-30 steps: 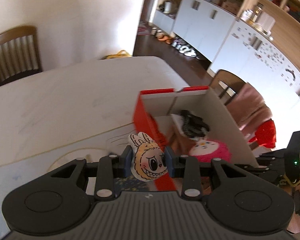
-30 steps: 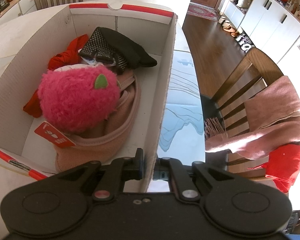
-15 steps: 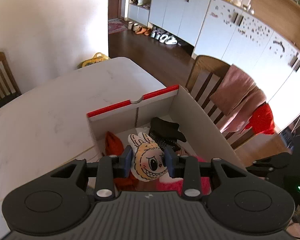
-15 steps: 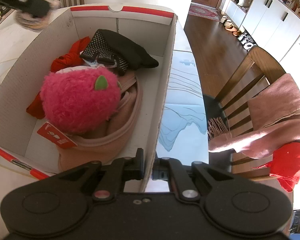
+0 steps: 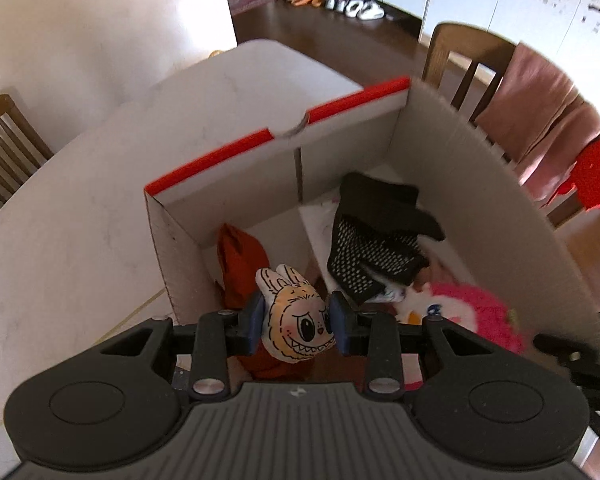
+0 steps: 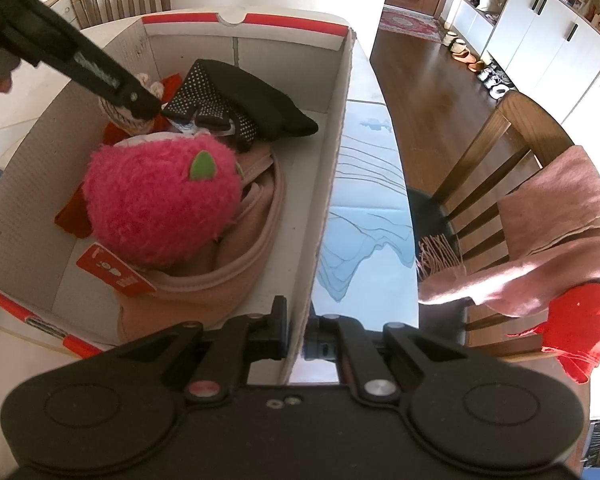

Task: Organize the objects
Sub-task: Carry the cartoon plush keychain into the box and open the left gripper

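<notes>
My left gripper [image 5: 298, 322] is shut on a small cream plush monster head [image 5: 296, 320] with rabbit ears and bared teeth. It hangs inside the white cardboard box [image 5: 480, 200] with red rims, over an orange-red cloth [image 5: 240, 256]. In the right wrist view the left gripper [image 6: 140, 106] reaches down into the box's far left corner. My right gripper [image 6: 298, 330] is shut on the box's right wall [image 6: 332, 184]. Inside lie a fuzzy pink plush [image 6: 160, 200], black dotted gloves [image 6: 236, 104] and a pink fabric item [image 6: 228, 280].
The box stands on a white table [image 5: 72, 208] with a blue-printed mat [image 6: 364, 208]. A wooden chair [image 6: 500, 152] draped with a pink scarf [image 6: 560, 240] and red cloth stands to the right. Another chair [image 5: 4, 144] is at the far left.
The left gripper moved with the plush head from beside the box's left wall to over the box, then down into it. The right gripper stayed on the wall.
</notes>
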